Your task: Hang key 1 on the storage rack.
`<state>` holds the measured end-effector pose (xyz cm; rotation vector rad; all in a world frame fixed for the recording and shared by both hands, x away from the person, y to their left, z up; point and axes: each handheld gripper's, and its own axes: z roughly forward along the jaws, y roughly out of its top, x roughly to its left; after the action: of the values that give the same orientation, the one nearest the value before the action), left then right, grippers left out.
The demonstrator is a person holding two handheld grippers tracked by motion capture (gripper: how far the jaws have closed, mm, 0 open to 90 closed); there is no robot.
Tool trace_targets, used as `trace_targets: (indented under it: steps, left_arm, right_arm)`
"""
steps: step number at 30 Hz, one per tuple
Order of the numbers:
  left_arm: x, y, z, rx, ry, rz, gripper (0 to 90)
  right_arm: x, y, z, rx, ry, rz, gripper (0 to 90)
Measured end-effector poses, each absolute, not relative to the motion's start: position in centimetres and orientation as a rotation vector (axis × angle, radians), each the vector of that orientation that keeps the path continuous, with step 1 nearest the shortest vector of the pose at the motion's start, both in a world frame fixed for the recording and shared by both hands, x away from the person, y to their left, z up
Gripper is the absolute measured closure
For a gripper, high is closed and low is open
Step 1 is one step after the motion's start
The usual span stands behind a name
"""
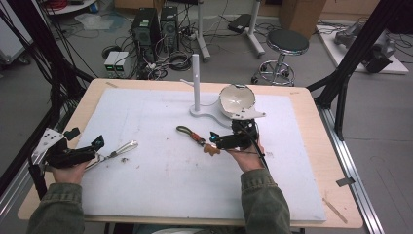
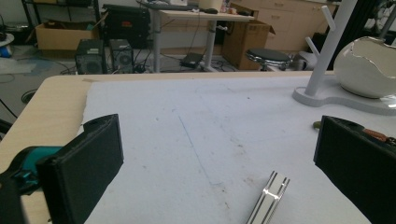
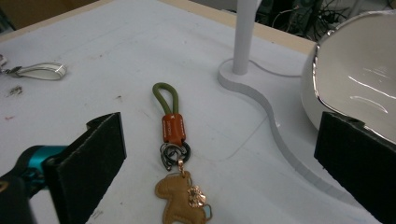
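A keychain (image 1: pixel 194 137) with an olive cord loop, an orange tab and a tan horse charm lies mid-table on the white mat (image 1: pixel 160 185). In the right gripper view the keychain (image 3: pixel 173 135) lies flat between and just beyond the wide-apart jaws. My right gripper (image 1: pixel 214 141) is open at the charm end, holding nothing. A silver metal clip (image 1: pixel 121 148) lies at the left; my left gripper (image 1: pixel 97 150) is open right beside its near end. In the left gripper view the clip (image 2: pixel 270 196) pokes up between the spread jaws, untouched.
A white stand (image 1: pixel 196 83) with an upright post and a curved base sits at the back centre. A white eggshell-shaped bowl (image 1: pixel 237 100) rests on that base, just beyond my right hand. The wooden table edge (image 1: pixel 341 195) frames the mat.
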<state>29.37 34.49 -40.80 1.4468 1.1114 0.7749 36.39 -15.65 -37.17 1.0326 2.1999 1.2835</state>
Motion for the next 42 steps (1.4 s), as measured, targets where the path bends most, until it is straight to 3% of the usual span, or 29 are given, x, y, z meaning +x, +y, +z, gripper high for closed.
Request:
trace_targets:
  steps: [29, 42]
  left_arm:
    - [29.3, 34.5, -40.8, 1.451, 1.108, 0.773, 1.7]
    - [29.3, 34.5, -40.8, 1.457, 1.106, 0.776, 1.7]
  right_arm:
    - [40.8, -10.0, -37.7, 0.987, 2.453, 1.108, 4.2]
    - [42.9, -8.3, -39.8, 1.031, 2.536, 0.988, 4.9]
